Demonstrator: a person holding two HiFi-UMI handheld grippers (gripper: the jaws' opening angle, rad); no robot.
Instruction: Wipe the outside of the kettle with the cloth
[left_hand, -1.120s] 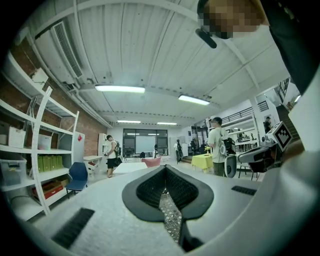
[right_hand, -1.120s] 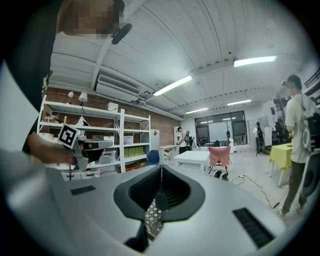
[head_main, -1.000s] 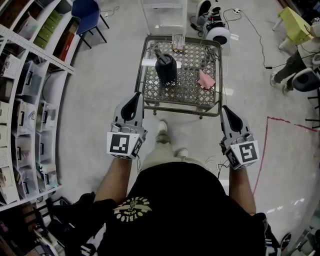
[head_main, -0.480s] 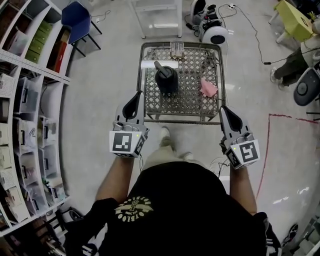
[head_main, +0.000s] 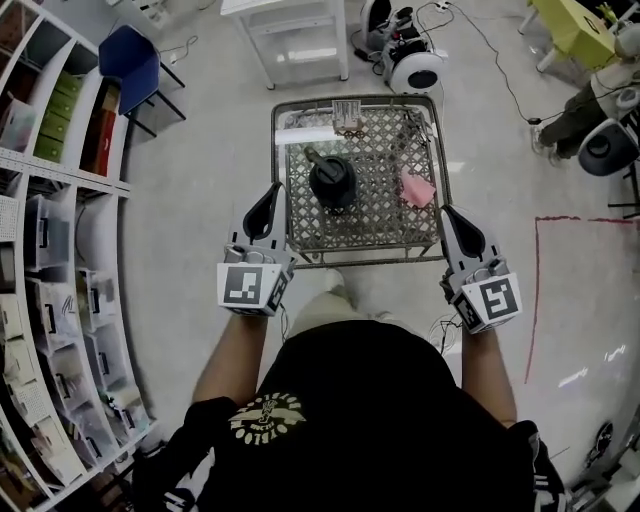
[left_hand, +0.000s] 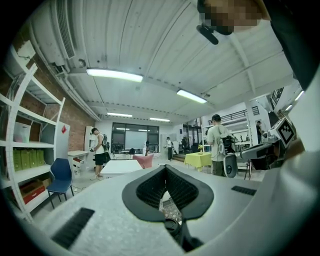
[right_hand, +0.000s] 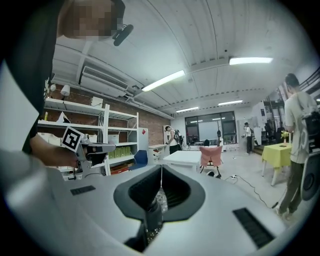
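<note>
A black kettle (head_main: 332, 180) stands left of centre on a wire-mesh table (head_main: 300, 215). A pink cloth (head_main: 417, 187) lies on the mesh to the kettle's right. My left gripper (head_main: 268, 191) hovers at the table's near left corner, shut and empty. Shut and empty too, my right gripper (head_main: 447, 213) is at the near right corner. In the left gripper view the jaws (left_hand: 165, 168) meet at their tips, and the kettle's top (left_hand: 172, 225) shows low between them. The right gripper (right_hand: 161, 168) has its tips together, with the left gripper (right_hand: 82, 145) off to its left.
Curved shelves (head_main: 45, 250) with boxes run along the left. A blue chair (head_main: 130, 62), a white table (head_main: 290, 20) and a white round device (head_main: 415, 68) stand beyond the mesh table. A yellow table (head_main: 575, 25) and a seated person (head_main: 590, 115) are at right. Red tape (head_main: 535, 290) marks the floor.
The person has walked up to the mesh table, which now lies nearer. Both grippers came forward with them to its near corners, still shut.
</note>
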